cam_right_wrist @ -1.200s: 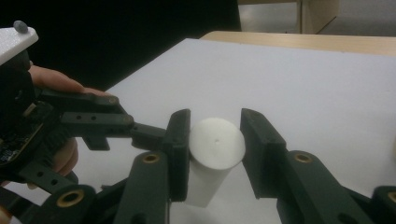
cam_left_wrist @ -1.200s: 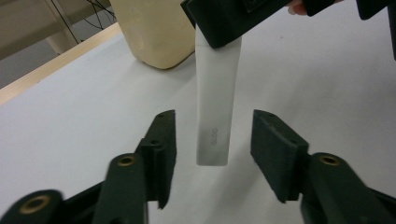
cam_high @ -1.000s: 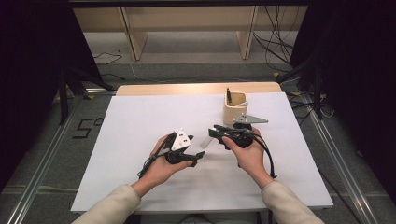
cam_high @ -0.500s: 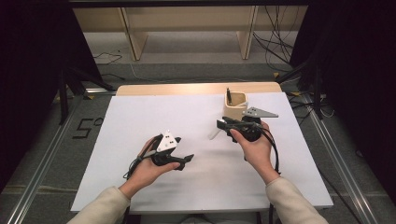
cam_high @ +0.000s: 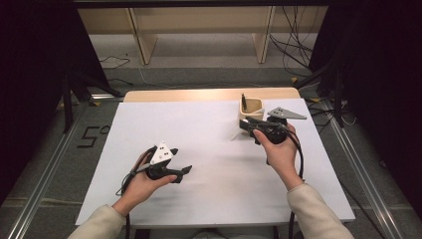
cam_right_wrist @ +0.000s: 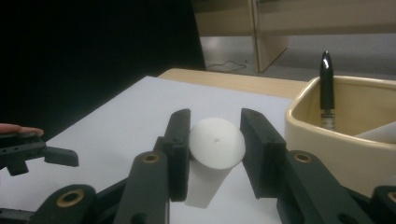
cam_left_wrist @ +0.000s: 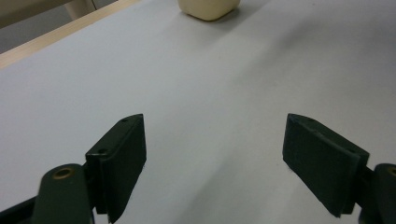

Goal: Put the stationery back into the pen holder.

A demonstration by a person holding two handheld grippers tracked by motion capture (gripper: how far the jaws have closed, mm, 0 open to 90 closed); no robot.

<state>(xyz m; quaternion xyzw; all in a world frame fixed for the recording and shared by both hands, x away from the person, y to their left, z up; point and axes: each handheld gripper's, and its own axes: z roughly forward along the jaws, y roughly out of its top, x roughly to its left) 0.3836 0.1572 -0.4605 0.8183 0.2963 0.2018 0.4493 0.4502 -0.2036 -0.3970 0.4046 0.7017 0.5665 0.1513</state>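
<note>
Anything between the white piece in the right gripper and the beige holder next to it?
Nothing visible. The right gripper grips the white piece beside the beige holder; only the holder's near wall lies between. A black pen stands inside.

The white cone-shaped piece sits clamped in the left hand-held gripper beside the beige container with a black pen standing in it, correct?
Not quite: the right hand-held gripper clamps the white cone-shaped piece, as the right gripper view shows. The left hand-held gripper is open over bare table. The beige container with the black pen is indeed beside the piece.
</note>
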